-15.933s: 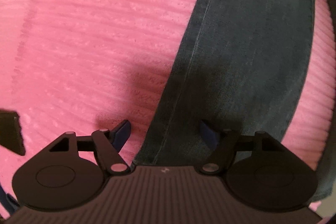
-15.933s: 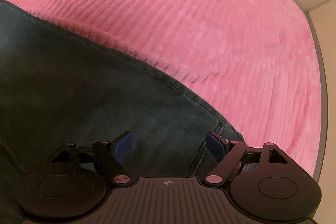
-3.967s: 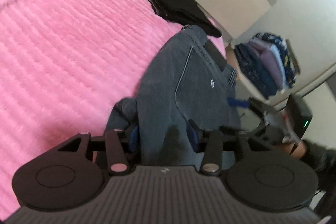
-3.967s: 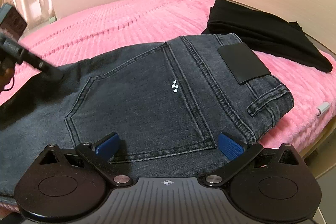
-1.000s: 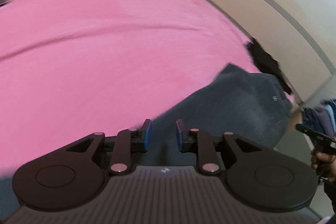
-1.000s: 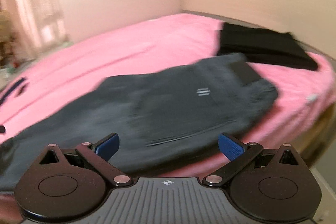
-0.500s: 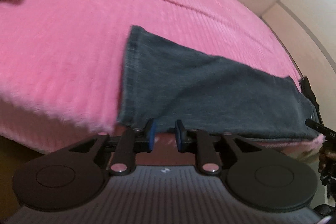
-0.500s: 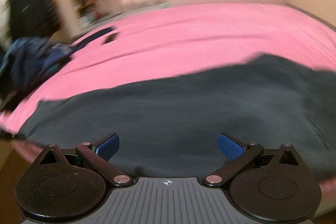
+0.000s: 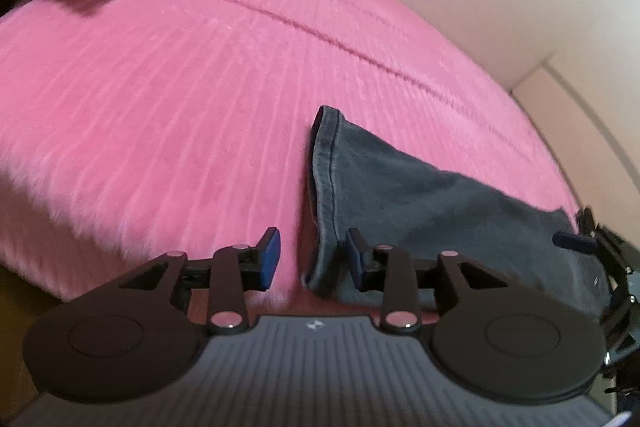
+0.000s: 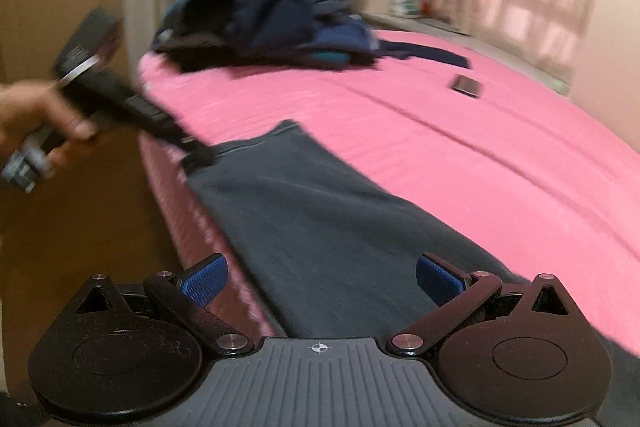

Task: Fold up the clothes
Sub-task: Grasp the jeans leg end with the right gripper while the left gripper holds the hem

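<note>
Leftmost, left gripper sat spread at the jeans hem corner by the pink bed edge, not pinching. Jeans leg lay flat along that edge. Right gripper hovered spread wide over the leg.

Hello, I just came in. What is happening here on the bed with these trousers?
A person is folding dark grey jeans laid out along the edge of a pink bed cover, holding one tool in each hand. The left tool is open at the hem of the leg, with the hem corner between its fingers, not yet clamped. The right tool is open and hovers over the middle of the leg. Farther back lie a pile of dark blue clothes and a small dark flat object.
</note>
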A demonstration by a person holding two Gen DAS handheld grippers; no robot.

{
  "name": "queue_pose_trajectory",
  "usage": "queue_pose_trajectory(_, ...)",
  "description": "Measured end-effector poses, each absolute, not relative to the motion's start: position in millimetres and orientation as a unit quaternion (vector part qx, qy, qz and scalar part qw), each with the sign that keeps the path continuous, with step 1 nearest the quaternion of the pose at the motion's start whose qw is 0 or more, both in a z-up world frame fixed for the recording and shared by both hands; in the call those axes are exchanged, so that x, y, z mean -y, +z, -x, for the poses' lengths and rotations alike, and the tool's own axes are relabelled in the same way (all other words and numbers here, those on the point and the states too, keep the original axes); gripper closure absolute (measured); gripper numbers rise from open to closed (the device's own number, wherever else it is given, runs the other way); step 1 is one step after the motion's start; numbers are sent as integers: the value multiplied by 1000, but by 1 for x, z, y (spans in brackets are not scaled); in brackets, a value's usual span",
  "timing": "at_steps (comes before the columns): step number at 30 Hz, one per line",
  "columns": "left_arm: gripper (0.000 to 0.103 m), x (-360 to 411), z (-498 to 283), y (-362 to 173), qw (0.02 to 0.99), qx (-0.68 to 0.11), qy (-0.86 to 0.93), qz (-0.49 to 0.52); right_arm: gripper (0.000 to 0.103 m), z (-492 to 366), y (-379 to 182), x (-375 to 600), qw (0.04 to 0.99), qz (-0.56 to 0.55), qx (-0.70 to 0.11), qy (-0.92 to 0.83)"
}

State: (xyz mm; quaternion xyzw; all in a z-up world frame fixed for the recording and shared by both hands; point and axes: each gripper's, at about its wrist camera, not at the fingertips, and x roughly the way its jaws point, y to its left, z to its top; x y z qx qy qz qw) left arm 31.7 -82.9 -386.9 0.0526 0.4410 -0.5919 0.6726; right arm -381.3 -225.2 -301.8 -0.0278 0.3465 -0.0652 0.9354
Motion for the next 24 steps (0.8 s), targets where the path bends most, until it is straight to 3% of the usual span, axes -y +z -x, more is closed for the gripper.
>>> queue_pose_trajectory(5,76,130,-55,-383,658,-446,-603,-66,0,368,-316,226,932,26,-357,-55)
queue_pose_trajectory(7,90,151,-56,-386,645,-452,-610,-87,0,368,-321,230,930,20,-362,-60)
queue_pose_trajectory(9,91,165,-53,-383,646,-434,-619,-106,0,368,-326,237,926,14,-371,-67)
queue_pose_trajectory(16,91,179,-51,-386,647,-422,-621,-134,0,369,-330,247,922,4,-380,-75)
queue_pose_trajectory(24,91,127,-67,-380,681,-437,-578,-103,0,334,-325,213,929,79,-360,-25)
